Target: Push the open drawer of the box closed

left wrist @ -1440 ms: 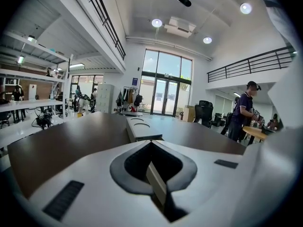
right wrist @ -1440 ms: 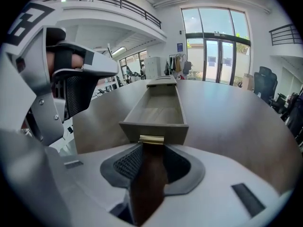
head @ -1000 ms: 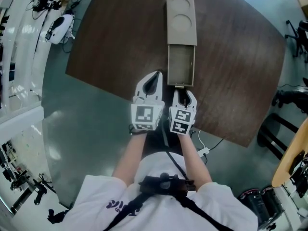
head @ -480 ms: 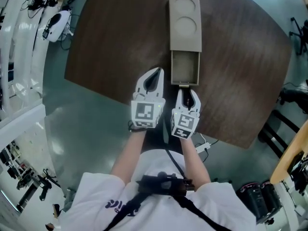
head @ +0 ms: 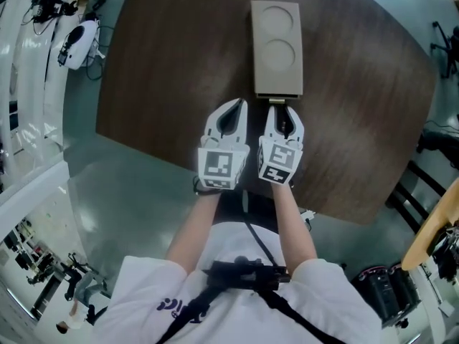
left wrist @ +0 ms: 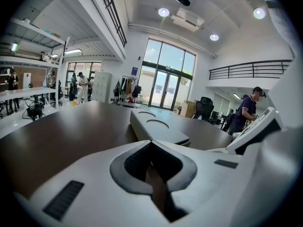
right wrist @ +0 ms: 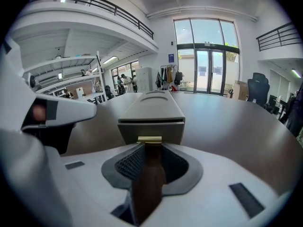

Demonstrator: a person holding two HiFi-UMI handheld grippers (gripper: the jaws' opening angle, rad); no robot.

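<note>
Drawer [right wrist: 151, 129] has been pushed nearly flush into box [head: 276, 45]; right tool [head: 282, 108], closing with nothing between, is held at the pull [right wrist: 149, 139]; little is left.

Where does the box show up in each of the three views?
Head view: box at top centre, standing on the brown table.
Left gripper view: box just right of centre, seen corner-on.
Right gripper view: box dead centre, drawer front facing the camera.
Shared landmark: the brown table under it.
</note>
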